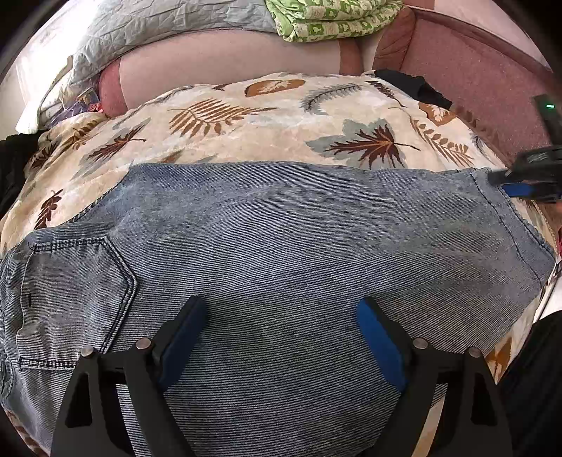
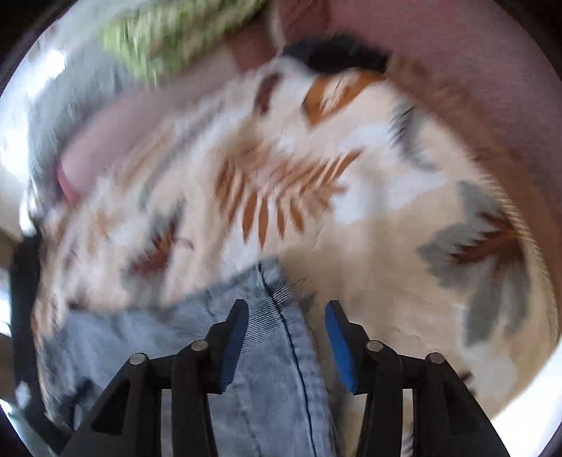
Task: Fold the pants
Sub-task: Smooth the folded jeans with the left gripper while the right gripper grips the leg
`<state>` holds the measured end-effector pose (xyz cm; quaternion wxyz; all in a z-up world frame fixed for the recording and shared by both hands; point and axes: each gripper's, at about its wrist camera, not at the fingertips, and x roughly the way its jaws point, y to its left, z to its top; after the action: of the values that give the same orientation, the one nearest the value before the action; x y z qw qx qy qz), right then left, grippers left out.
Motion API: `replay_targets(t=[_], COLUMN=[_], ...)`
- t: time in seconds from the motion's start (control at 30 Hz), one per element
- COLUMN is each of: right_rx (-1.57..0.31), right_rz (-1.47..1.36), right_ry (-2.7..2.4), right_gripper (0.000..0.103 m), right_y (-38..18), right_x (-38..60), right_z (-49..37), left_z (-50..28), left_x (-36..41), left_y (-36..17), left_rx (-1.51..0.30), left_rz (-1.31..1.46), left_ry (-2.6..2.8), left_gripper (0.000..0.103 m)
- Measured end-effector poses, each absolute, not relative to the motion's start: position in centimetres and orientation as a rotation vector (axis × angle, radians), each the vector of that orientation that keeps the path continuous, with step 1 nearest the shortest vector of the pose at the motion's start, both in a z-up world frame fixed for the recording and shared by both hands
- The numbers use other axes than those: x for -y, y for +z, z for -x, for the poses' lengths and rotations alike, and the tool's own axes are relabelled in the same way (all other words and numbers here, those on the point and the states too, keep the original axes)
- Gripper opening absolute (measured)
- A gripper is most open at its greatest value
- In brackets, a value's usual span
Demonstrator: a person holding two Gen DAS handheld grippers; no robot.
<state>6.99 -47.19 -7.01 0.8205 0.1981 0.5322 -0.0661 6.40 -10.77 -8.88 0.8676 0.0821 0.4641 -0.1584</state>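
Blue-grey denim pants (image 1: 281, 246) lie flat across a leaf-patterned blanket (image 1: 246, 116), with a back pocket (image 1: 80, 281) at the left. My left gripper (image 1: 281, 316) hovers over the middle of the cloth, open, with nothing between its blue pads. My right gripper (image 1: 505, 182) is at the pants' far right hem corner. In the blurred right wrist view, the hem corner of the pants (image 2: 274, 316) lies between the fingers of the right gripper (image 2: 286, 313). Its jaws stand apart, and a strip of blanket (image 2: 351, 158) shows beside the right pad (image 2: 337, 337).
A green patterned cover (image 1: 333, 17) and a grey quilt (image 1: 140, 28) are piled at the back. A pink upholstered edge (image 1: 474, 70) curves along the right. A black cloth (image 1: 414, 88) lies at the blanket's far right corner.
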Motion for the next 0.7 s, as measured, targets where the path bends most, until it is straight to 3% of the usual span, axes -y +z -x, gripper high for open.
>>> replay_targets(t=[0.2, 0.3, 0.37, 0.43, 0.6, 0.7], right_rx=[-1.003, -1.071, -1.035, -1.001, -0.935, -1.044], right_rz=[-0.228, -0.277, -0.315, -0.352, -0.460, -0.561], right_ry=[-0.200, -0.205, -0.202, -0.213, -0.070, 0.015], right_gripper=[0.006, 0.007, 0.010, 0.027, 0.028, 0.042], right_y=[-3.9, -6.6, -6.3, -4.9, -1.6, -4.8], right_x=[45.4, 46.5, 47.2, 47.6, 45.6, 44.4], right_z=[-6.7, -7.6, -6.8, -5.3, -1.5, -1.2], left_z=[-6.3, -6.4, -6.5, -6.6, -6.1, -6.2], left_x=[10.7, 10.8, 10.8, 10.4, 10.0, 10.7], left_y=[-8.9, -8.8, -8.7, -8.2, -6.6, -7.7], left_rx=[-0.959, -0.963, -0.975, -0.989, -0.953, -0.985], left_rz=[-0.171, -0.171, -0.170, -0.133, -0.058, -0.097], left_ry=[-0.339, -0.333, -0.331, -0.334, -0.353, -0.347], left_gripper=[0.089, 0.090, 0.090, 0.090, 0.090, 0.090])
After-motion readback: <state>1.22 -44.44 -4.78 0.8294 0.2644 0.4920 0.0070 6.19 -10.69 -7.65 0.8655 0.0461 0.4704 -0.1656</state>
